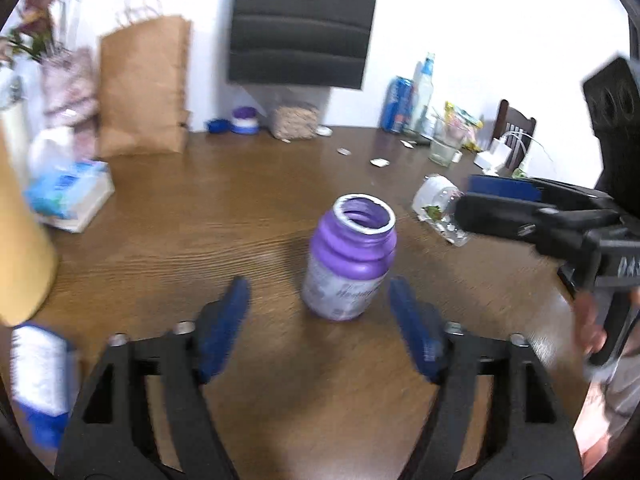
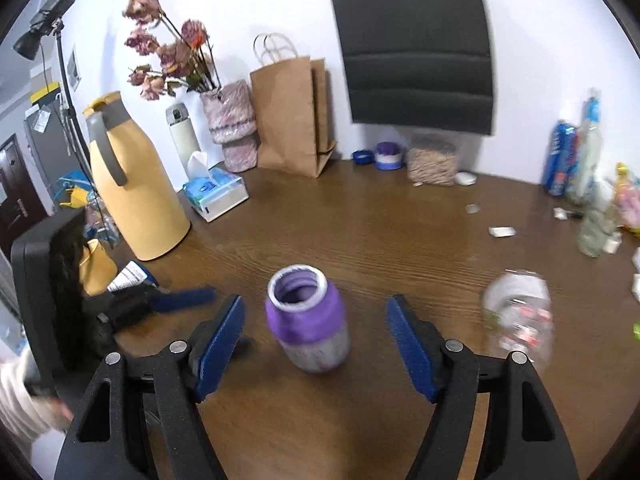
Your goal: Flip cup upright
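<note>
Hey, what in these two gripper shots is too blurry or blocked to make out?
- Purple cup label: smeared by motion blur in both wrist views.
- Clear jar contents: blurred in the right wrist view; partly behind the right gripper in the left wrist view.
- Yellow jug: cropped by the left wrist frame edge.

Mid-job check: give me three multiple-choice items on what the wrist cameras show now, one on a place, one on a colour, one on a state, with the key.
1. Where does the purple cup stand?
A. between the right gripper fingers' line
B. beside the paper bag
C. on the tissue box

2. What colour is the thermos jug?
A. red
B. yellow
C. green

3. How is the cup?
A. on its side
C. mouth down
B. upright, mouth up

Key: 1 A, it sits ahead, between the open blue pads; 2 B, its body is yellow; 3 B, the white-rimmed opening faces up on the table. The left gripper is open too.
</note>
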Demonstrator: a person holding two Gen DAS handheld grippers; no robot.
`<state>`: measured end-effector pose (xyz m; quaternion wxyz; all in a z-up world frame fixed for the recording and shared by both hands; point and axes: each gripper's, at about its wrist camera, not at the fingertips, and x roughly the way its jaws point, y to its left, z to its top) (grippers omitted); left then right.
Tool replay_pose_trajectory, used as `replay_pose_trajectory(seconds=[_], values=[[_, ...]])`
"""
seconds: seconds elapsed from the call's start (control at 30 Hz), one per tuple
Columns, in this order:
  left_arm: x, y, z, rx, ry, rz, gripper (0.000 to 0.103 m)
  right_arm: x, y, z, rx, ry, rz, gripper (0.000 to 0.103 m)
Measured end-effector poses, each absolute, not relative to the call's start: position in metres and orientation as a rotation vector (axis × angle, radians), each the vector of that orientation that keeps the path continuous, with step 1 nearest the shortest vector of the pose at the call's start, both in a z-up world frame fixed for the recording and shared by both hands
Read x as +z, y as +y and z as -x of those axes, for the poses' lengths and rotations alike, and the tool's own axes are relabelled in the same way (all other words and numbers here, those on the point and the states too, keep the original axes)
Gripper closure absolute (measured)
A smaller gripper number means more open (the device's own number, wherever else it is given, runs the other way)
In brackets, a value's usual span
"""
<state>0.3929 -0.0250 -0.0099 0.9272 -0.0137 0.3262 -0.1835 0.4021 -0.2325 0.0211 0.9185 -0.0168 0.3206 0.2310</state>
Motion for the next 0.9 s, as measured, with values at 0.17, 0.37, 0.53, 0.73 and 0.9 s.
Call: replay_pose_trajectory(seconds=[0.17, 0.37, 0.53, 0.73, 0.9], values=[[0.008, -0.003, -0.351, -0.284, 0.61, 0.012, 0.009, 0.028, -0.265, -0.365, 0.416, 0.647, 0.028, 0.022], [0.017, 0.006, -0.308, -0.23, 0.555, 0.028, 0.007, 0.03, -0.267, -0.33, 0.405, 0.632, 0.036, 0.022], [0.021, 0.001, -0.284, -0.231, 0.532, 0.019, 0.007, 0.034, -0.26, -0.306, 0.414, 0.608, 0.059, 0.022], [0.025, 0.004, -0.258, -0.204, 0.494, 0.062, 0.007, 0.036, -0.259, -0.278, 0.409, 0.575, 0.045, 0.022], [0.032, 0.005, -0.203, -0.141, 0.409, 0.048, 0.006, 0.033, -0.259, -0.24, 0.417, 0.517, 0.035, 0.022]])
